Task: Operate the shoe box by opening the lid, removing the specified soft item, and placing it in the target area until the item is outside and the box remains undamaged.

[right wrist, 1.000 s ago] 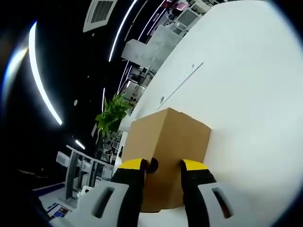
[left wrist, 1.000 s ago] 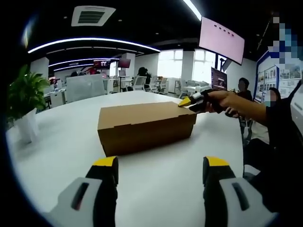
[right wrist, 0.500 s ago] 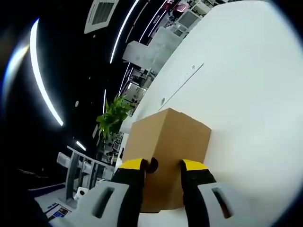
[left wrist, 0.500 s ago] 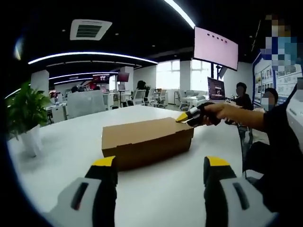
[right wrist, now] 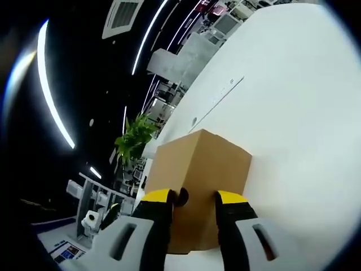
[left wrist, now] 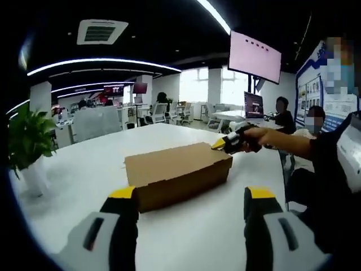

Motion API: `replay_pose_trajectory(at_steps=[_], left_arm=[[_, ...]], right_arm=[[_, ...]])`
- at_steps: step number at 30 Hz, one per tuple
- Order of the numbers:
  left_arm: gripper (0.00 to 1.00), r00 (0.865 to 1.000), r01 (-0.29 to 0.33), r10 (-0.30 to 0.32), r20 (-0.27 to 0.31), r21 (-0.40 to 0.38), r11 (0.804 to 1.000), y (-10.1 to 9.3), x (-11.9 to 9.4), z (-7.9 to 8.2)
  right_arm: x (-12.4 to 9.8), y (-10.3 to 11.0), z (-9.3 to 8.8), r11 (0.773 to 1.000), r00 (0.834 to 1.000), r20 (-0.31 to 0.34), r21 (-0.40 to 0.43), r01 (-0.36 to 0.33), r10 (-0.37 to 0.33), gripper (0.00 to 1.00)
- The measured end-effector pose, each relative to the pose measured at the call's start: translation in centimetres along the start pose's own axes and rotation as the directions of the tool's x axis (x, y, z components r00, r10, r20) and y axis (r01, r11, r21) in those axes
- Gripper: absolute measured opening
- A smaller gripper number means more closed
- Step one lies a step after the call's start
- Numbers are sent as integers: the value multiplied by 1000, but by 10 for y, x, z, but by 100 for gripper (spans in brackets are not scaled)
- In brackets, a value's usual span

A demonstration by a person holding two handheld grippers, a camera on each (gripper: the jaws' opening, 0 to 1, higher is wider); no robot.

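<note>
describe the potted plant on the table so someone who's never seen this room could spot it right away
Start at the big white table holding the brown cardboard shoe box. Look to its far edge, well apart from the box: the potted plant stands there, the only leafy green thing on the table, in a white pot.

Worktop (left wrist: 225, 226): lying bare around shoe box (left wrist: 177, 172); potted plant (left wrist: 25, 147) standing at far edge; right hand-held gripper (left wrist: 221, 145) occupying box's end.
</note>
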State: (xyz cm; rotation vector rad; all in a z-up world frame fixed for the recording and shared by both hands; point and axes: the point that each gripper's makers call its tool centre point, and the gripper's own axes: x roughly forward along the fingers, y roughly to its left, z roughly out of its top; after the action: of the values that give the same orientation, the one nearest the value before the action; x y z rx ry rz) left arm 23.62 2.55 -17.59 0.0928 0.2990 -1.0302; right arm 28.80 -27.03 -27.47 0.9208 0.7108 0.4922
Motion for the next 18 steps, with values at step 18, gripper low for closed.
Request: replay_pose_trajectory(at_steps=[18], left_arm=[[73, 996, 90, -90, 4, -117, 989, 28, 29, 29]], right_arm=[[-1, 1, -1, 1000, 1000, -1, -11, -4, 4, 30]])
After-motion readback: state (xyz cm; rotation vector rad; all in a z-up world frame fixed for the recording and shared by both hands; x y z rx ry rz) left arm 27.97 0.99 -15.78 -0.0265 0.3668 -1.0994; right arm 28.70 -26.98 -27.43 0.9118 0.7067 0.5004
